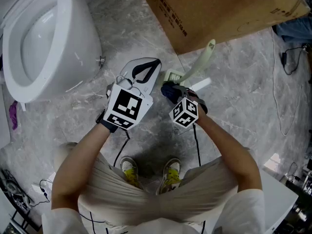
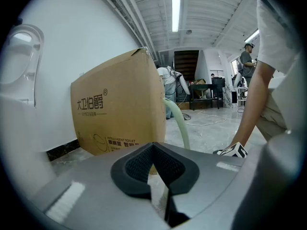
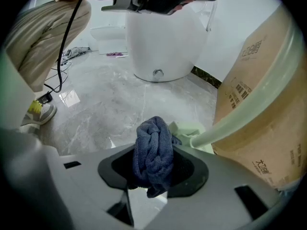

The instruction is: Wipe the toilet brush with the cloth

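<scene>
Right gripper clamps the blue cloth beside the toilet brush, which leans toward the one-o'clock cardboard box. Left gripper jaws meet, empty.

I see a matt, nubbly blue cloth, a smooth pale-green plastic brush handle, a glossy white toilet; beside the toilet, polished marble-look floor and matt cardboard box.
</scene>
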`<action>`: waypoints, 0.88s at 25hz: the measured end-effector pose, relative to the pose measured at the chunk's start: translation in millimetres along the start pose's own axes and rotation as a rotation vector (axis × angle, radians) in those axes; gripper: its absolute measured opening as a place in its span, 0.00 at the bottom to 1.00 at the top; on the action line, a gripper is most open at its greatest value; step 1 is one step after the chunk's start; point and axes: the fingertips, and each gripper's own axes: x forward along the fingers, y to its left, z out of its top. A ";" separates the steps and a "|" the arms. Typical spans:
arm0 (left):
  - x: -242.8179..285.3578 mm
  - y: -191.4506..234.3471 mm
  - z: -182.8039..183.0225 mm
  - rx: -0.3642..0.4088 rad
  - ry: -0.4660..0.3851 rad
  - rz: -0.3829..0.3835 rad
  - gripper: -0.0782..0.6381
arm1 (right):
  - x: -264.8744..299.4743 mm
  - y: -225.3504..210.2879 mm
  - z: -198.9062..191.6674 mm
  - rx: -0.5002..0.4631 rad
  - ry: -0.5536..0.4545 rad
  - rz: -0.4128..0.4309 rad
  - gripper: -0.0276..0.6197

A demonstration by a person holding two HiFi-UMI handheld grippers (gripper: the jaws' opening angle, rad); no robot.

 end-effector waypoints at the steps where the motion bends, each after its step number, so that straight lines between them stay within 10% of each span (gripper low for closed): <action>1: 0.2 -0.1 0.0 0.000 0.000 0.000 0.11 | 0.3 0.1 -0.6 0.006 0.002 0.003 0.30; 22: 10.4 0.2 12.1 -0.007 -0.031 -0.011 0.11 | -8.8 -0.1 -2.1 0.143 0.007 0.030 0.30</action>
